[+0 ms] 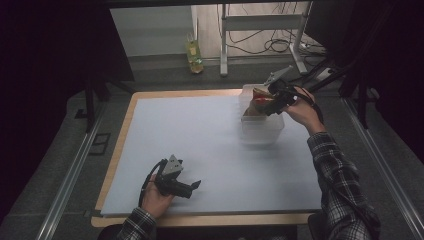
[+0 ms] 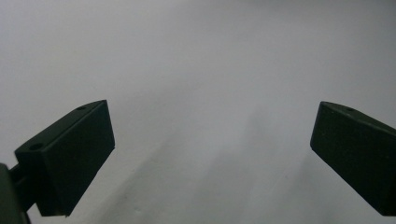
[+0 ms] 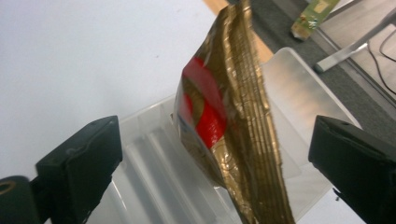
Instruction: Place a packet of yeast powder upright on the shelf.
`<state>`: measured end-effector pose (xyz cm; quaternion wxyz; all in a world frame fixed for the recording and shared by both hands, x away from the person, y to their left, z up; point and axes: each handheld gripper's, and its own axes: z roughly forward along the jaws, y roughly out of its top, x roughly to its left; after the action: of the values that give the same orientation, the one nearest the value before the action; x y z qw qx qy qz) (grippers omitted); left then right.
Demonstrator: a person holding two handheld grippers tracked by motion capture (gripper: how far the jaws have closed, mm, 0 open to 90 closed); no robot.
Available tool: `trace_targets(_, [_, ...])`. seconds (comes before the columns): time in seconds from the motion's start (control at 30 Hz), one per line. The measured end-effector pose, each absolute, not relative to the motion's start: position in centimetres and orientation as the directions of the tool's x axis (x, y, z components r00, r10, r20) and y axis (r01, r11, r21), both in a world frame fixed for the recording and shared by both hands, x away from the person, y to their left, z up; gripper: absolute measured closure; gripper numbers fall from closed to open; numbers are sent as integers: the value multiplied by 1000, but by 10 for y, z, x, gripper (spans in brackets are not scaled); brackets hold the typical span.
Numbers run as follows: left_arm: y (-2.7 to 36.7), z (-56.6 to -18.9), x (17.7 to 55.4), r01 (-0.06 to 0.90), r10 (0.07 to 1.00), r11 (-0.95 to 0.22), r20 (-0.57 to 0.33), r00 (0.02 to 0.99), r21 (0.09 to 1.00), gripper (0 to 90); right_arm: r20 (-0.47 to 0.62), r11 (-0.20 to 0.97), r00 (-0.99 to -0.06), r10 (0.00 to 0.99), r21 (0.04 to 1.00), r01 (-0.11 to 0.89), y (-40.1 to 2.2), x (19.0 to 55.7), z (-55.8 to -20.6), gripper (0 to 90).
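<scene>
A gold and red foil pouch (image 3: 224,130) stands on edge in a clear plastic container (image 3: 299,93) at the far right of the table. My right gripper (image 3: 217,135) is open, with one jaw on each side of the pouch and neither pad touching it. From above, the right gripper (image 1: 266,102) hovers over the container (image 1: 260,131) with the pouch (image 1: 260,95) in front of it. My left gripper (image 1: 196,186) rests near the table's front left, held by a hand. Its jaws (image 2: 212,126) stand wide apart over the bare white sheet with nothing between them.
A white sheet (image 1: 200,140) covers the wooden table (image 1: 200,220). On the floor beyond the table stand a yellow-green bottle (image 1: 194,55) and a metal frame (image 1: 260,22) with cables. Dark curtains hang at both sides.
</scene>
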<state>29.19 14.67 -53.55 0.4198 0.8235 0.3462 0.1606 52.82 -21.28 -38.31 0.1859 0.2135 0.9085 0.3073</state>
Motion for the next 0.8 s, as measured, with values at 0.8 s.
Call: trace_targets(0.8, [152, -533, 291, 449, 717, -342, -80, 693, 825, 0, -171, 631, -774, 609, 696, 342, -218, 505, -378, 0])
